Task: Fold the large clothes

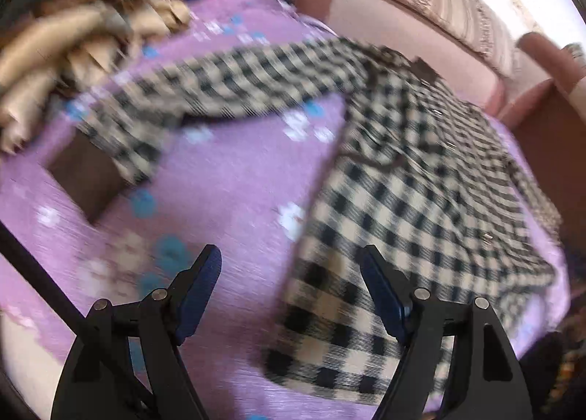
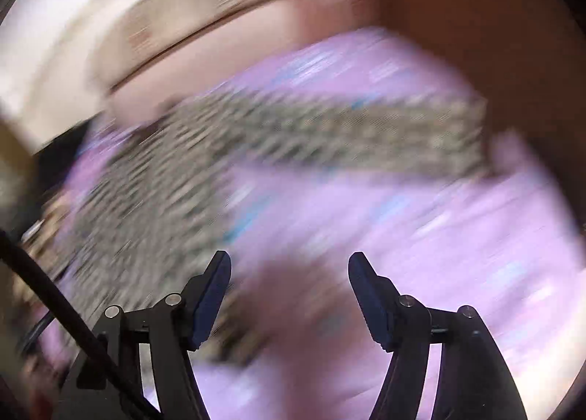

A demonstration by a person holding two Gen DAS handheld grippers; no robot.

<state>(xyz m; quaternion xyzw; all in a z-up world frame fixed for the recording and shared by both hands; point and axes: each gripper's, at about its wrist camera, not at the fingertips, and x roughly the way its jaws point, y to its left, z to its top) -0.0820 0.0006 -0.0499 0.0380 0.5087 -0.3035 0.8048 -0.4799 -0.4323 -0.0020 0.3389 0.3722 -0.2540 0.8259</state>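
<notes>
The checked shirt (image 1: 421, 178) lies spread flat on the purple bedsheet (image 1: 227, 178); in the left wrist view its body fills three o'clock and one sleeve runs toward ten o'clock; the left gripper (image 1: 291, 295) hangs over its near hem, fingers wide, nothing between them; the right gripper (image 2: 289, 299) is also wide and empty; the blurred shirt lies toward ten o'clock there.

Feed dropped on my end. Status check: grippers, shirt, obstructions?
Left gripper and right gripper both open, empty. Checked shirt spread flat on purple bedspread, unfolded. Tan clothes pile off to the side, not blocking.
</notes>
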